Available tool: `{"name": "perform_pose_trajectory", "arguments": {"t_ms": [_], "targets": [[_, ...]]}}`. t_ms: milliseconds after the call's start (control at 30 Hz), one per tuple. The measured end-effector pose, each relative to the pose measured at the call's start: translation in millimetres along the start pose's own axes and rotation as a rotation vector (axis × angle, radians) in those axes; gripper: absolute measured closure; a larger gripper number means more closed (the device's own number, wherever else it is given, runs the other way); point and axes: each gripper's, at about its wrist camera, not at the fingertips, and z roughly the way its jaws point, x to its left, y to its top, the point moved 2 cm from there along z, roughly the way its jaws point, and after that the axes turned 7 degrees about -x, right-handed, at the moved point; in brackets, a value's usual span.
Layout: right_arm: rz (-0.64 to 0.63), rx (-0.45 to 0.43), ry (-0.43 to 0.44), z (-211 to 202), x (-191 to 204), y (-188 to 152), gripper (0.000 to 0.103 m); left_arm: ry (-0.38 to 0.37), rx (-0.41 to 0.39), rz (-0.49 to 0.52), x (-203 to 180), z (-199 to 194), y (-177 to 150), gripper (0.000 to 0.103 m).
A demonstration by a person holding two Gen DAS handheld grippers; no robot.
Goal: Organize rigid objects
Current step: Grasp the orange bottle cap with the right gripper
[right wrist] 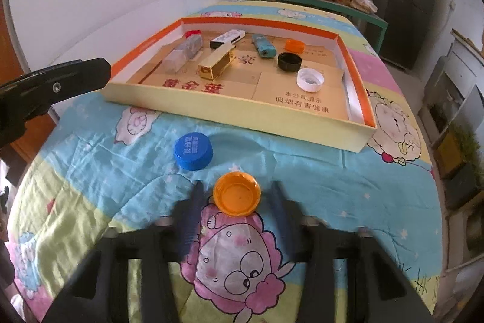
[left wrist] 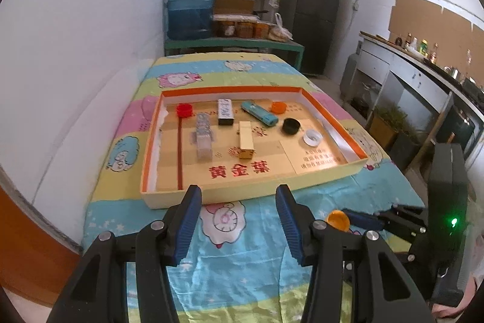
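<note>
An orange bottle cap (right wrist: pixel 236 194) lies open side up on the cartoon cloth between the blurred fingers of my right gripper (right wrist: pixel 236 186). A gap shows on each side of it, so the gripper is open. A blue cap (right wrist: pixel 193 151) lies on the cloth to its left. Behind them stands the shallow orange-rimmed box (right wrist: pixel 242 114), holding a gold box (right wrist: pixel 216 64), a clear box (right wrist: pixel 183 55), a teal lighter (right wrist: pixel 263 46) and black (right wrist: pixel 289 62), white (right wrist: pixel 310 80), orange (right wrist: pixel 295 45) and red caps. My left gripper (left wrist: pixel 238 191) hangs open over the cloth before the box (left wrist: pixel 169 200), with nothing between its fingers.
A white wall runs along the table's left side. Behind the table are a blue water jug (left wrist: pixel 189 6), shelves of jars and a dark fridge (left wrist: pixel 311 14). A kitchen counter (left wrist: pixel 423 71) lines the right. The table's right edge drops to the floor.
</note>
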Motion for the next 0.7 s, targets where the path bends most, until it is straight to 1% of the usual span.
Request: {"name": "perform_pose_trajectory", "arguments": {"t_ms": [167, 267, 367, 433, 533, 700], "targets": [[0.036, -0.035, -0.007, -14.5, -13.2, -0.8, 0.073, -0.064, 0.034, 0.060, -17.6, 10.5, -10.0, 0.052], [0.081, -0.061, -0.015, -27.8, -27.0, -3.0, 0.073, -0.107, 0.056, 0.120, -35.8, 19.0, -18.5, 0.052], [0.113, -0.069, -0.018, -35.9, -37.1, -5.9, 0.073, -0.133, 0.072, 0.170, -53.1, 27.3, -24.7, 0.052], [0.124, -0.068, -0.017, -38.6, -41.0, -7.6, 0.073, -0.127, 0.080, 0.199, -61.5, 34.2, -27.4, 0.052], [0.140, -0.070, -0.011, -41.9, -45.6, -10.4, 0.073, -0.094, 0.099, 0.226, -68.0, 46.6, -31.3, 0.052], [0.151, -0.072, -0.001, -43.6, -49.1, -12.2, 0.073, -0.061, 0.149, 0.202, -63.0, 63.5, -35.6, 0.052]]}}
